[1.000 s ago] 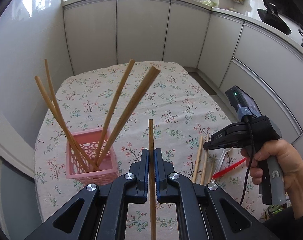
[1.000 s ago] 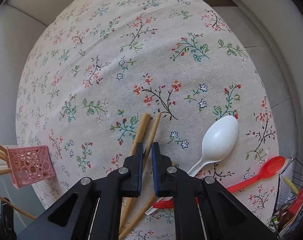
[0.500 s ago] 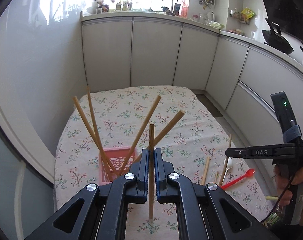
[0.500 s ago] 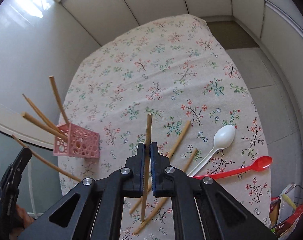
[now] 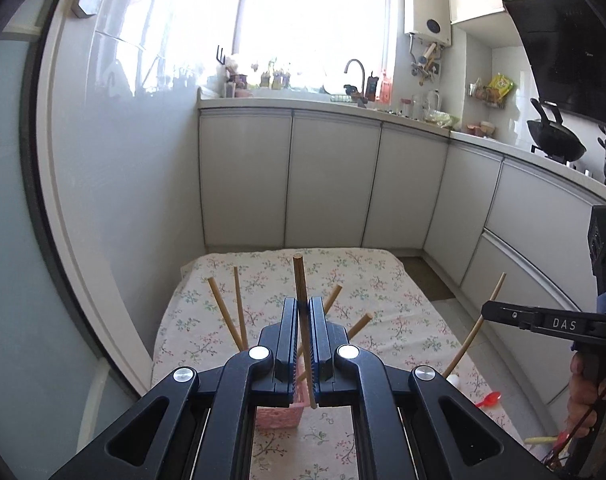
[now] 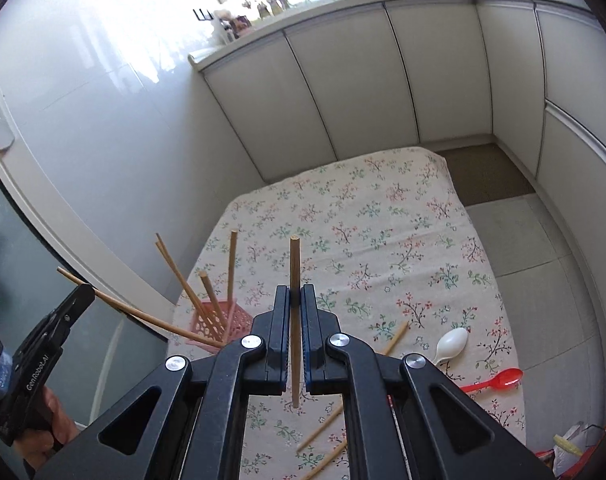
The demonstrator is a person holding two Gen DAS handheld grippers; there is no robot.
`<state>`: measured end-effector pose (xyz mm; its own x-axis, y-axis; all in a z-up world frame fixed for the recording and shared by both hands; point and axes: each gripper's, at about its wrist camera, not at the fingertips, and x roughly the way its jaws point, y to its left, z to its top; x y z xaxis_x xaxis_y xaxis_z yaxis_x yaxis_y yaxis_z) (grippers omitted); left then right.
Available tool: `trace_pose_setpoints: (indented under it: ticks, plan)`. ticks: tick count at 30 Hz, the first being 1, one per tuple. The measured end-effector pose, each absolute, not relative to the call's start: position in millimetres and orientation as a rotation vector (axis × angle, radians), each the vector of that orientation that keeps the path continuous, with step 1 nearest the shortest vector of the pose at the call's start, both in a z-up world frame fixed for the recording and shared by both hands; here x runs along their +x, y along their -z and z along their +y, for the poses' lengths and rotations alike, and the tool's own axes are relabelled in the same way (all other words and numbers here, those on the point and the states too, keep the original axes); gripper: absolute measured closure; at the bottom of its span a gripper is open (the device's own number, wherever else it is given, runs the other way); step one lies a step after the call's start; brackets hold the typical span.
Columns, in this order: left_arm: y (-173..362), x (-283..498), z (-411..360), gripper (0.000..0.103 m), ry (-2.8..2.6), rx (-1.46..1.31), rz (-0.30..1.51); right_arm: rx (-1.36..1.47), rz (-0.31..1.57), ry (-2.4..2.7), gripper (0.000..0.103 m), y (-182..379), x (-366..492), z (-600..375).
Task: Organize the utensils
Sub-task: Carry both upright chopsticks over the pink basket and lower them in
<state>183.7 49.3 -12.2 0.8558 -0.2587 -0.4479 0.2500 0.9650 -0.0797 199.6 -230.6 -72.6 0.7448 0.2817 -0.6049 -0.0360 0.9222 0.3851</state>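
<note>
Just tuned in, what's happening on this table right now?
A person is sorting utensils with two handheld grippers. The left gripper and the right gripper are each shut on a wooden chopstick, held above the floral tablecloth. Four chopsticks already stand in the pink basket. A few loose chopsticks, a white spoon and a red spoon lie on the cloth.

Sunlit window [image 5: 315, 20] above white cabinets [image 5: 327, 180]
</note>
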Motion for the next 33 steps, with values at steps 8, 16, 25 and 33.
trace_pose_setpoints:
  ticks: [8, 16, 25, 33]
  plan:
    - [-2, 185, 58, 0.098, 0.193, -0.043, 0.397, 0.328, 0.631, -0.245, 0.098, 50, 192, -205]
    - [9, 199, 71, 0.098, 0.154, -0.067, 0.353, 0.311, 0.594, -0.277, 0.098, 45, 194, -185]
    - [40, 236, 71, 0.098, 0.155, -0.065, 0.436, 0.315, 0.569, -0.305, 0.098, 48, 205, -171]
    - [70, 260, 61, 0.098, 0.181, -0.026, 0.528, 0.311, 0.532, -0.331, 0.098, 46, 208, -157]
